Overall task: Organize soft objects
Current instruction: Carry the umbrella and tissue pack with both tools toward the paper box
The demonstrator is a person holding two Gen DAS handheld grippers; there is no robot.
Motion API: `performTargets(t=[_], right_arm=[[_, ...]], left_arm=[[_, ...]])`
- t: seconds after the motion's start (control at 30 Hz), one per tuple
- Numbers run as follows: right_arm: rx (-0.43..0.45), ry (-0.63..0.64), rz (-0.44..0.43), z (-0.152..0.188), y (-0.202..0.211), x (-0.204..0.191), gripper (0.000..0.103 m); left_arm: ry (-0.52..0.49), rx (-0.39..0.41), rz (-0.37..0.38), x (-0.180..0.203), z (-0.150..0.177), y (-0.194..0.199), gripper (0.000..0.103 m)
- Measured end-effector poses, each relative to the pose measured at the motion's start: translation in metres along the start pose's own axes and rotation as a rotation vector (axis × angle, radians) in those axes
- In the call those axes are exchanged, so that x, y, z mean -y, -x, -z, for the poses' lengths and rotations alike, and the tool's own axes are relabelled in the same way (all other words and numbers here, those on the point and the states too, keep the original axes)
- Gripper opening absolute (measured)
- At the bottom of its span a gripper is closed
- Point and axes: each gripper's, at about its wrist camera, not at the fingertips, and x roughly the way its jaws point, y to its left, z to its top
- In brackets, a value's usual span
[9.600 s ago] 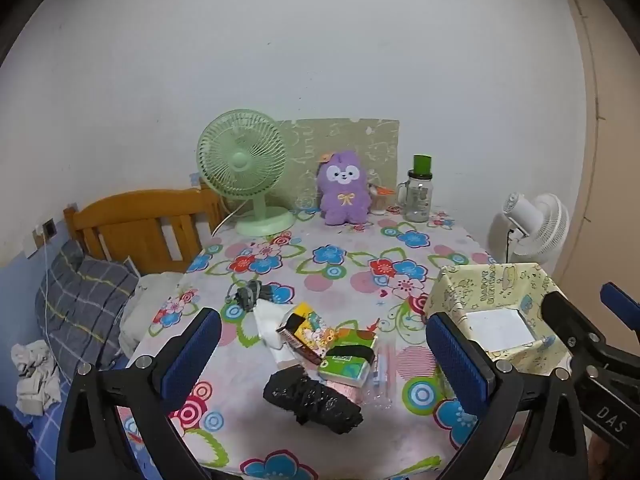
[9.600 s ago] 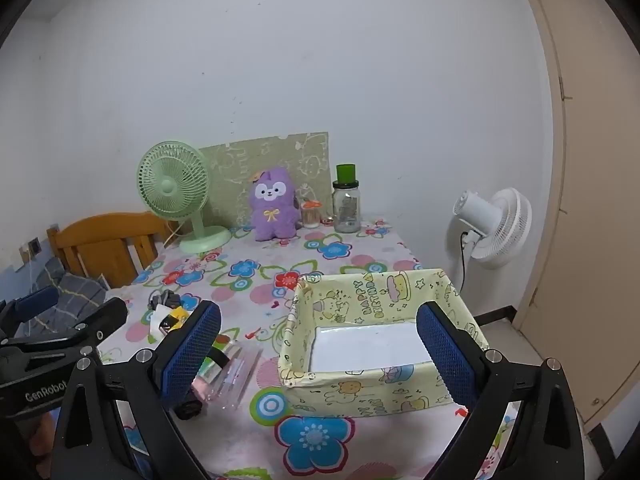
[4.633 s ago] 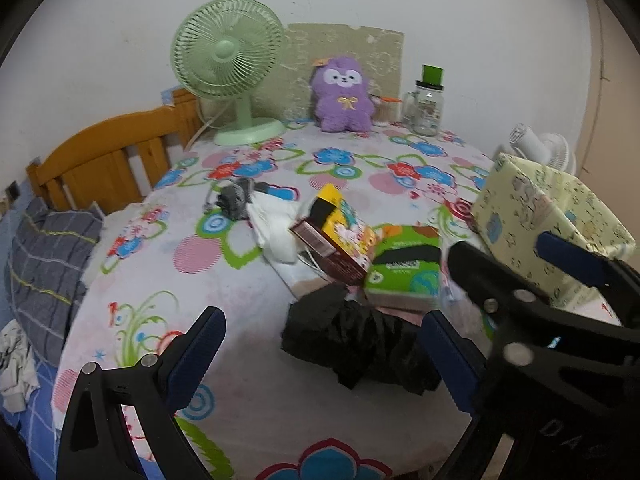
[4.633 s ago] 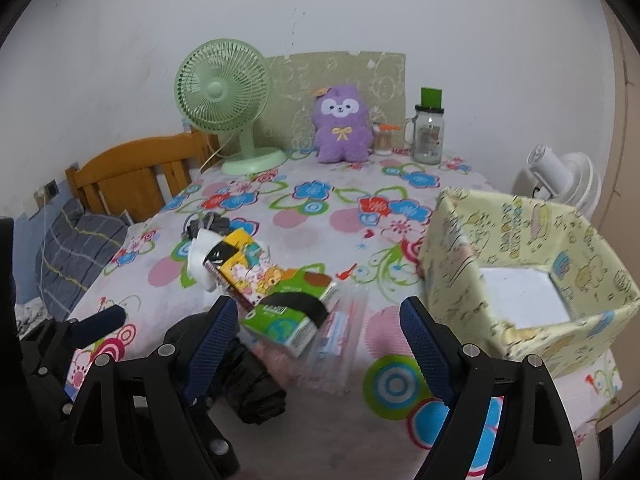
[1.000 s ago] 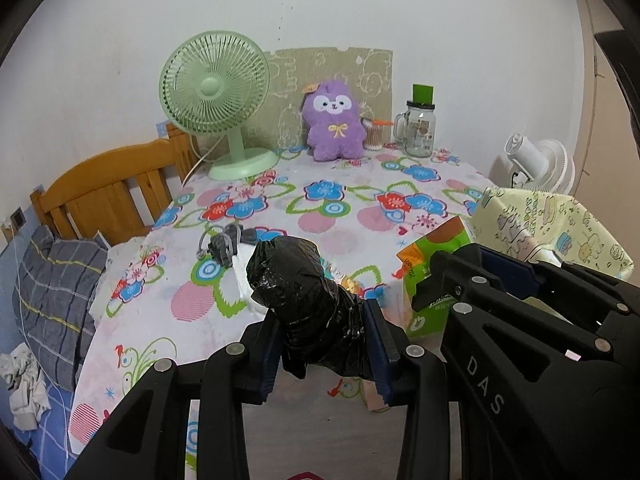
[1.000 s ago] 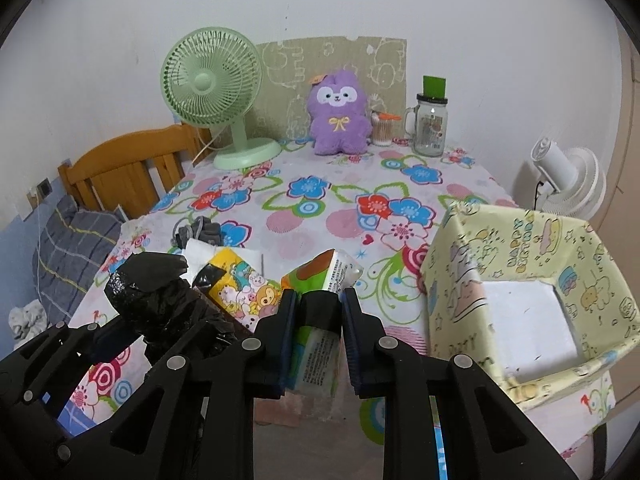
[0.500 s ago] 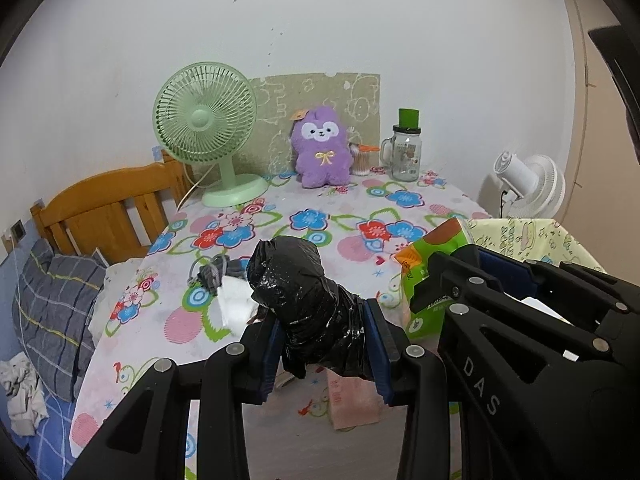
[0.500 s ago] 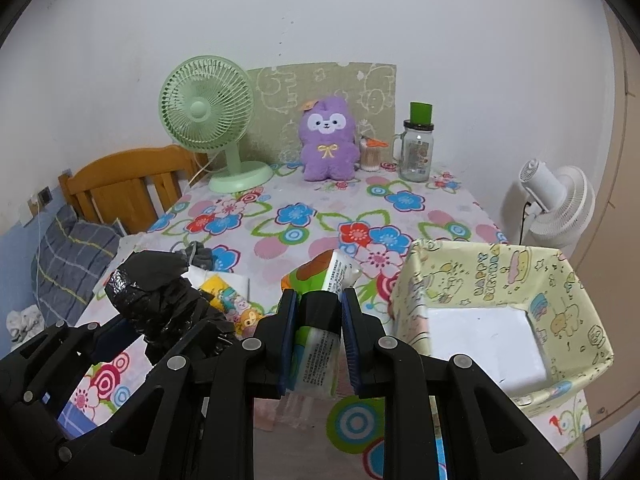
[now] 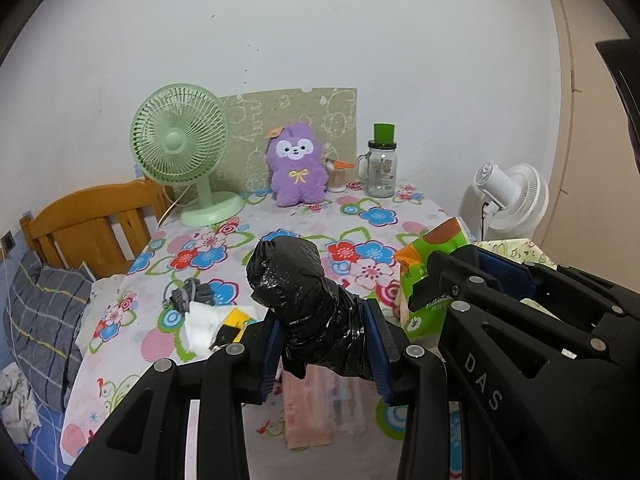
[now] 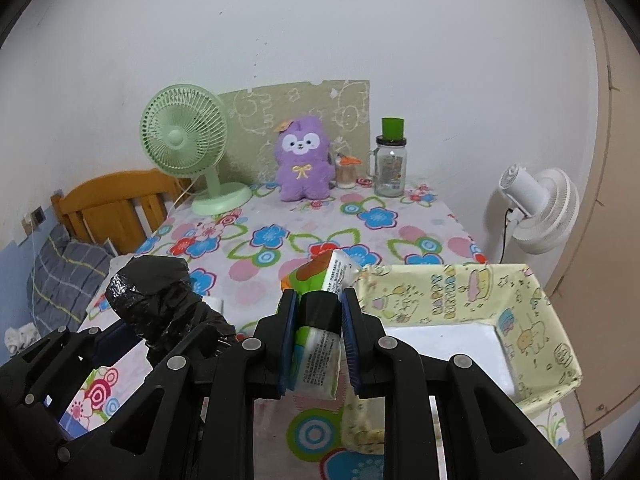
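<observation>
The left gripper (image 9: 325, 342) is clamped on a crumpled black plastic bundle (image 9: 304, 296), held clear above the tabletop's (image 10: 320, 220) near edge. Beside it, the right gripper (image 10: 318, 334) is squeezed tight on a green tissue pack (image 10: 320, 320) (its top pokes up past the pads), just left of the yellow paper box (image 10: 520, 320) at the near right corner. A purple plush (image 10: 304, 166) sits at the far edge.
</observation>
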Motion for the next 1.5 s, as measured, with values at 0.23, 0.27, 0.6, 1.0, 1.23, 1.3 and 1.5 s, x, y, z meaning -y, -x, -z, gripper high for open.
performTargets(t=[0.23,0.27,0.6,1.0,1.23,1.3,1.5], right_arm=[[0.014,-0.017,0.013,-0.008,0.003,0.020,0.025],[0.014,-0.020,0.015,-0.009,0.002,0.023,0.025],[0.023,-0.059,0.054,-0.016,-0.003,0.055,0.025],[0.017,-0.101,0.115,-0.018,-0.011,0.095,0.025],[-0.001,-0.129,0.140,-0.019,-0.016,0.119,0.025],[-0.005,-0.133,0.147,-0.019,-0.018,0.125,0.025],[-0.020,-0.148,0.165,-0.017,-0.026,0.142,0.025]], left_arm=[[-0.003,0.010,0.026,0.015,-0.011,-0.005,0.039],[-0.005,0.010,0.029,0.017,-0.012,-0.005,0.039],[-0.035,0.018,0.083,0.046,-0.025,-0.018,0.039],[-0.071,-0.002,0.148,0.081,-0.033,-0.038,0.039],[-0.088,-0.024,0.176,0.101,-0.037,-0.053,0.039],[-0.092,-0.031,0.182,0.107,-0.038,-0.057,0.039],[-0.110,-0.057,0.203,0.122,-0.037,-0.069,0.041]])
